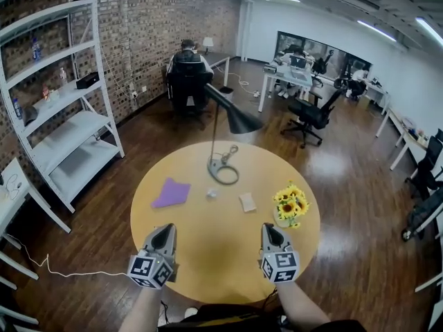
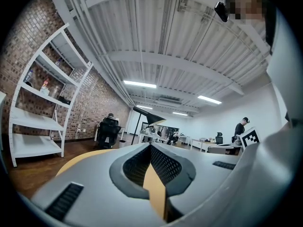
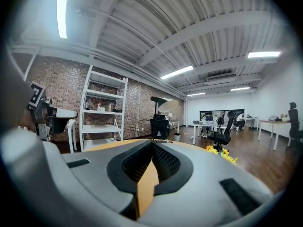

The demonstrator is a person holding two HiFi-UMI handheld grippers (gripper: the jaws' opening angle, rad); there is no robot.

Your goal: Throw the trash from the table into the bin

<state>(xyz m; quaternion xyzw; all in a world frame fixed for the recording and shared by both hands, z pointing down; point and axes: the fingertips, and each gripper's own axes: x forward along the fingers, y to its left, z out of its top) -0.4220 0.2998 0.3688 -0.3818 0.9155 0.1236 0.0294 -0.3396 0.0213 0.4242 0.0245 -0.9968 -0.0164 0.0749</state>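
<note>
Left gripper (image 1: 165, 228) and right gripper (image 1: 270, 227), fingers closed empty, face lamp (image 1: 240, 121), sunflowers (image 1: 291, 203), purple cloth (image 1: 171, 193) on the table (image 1: 208, 254).

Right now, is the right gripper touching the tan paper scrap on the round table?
Apart: head view shows bare tabletop between right gripper and tan paper scrap.

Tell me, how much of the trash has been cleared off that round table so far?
Nothing looks done yet. The purple sheet, the small white scrap and the tan scrap all lie on the table. Both the left gripper and the right gripper are shut and empty, so every piece is left.
</note>
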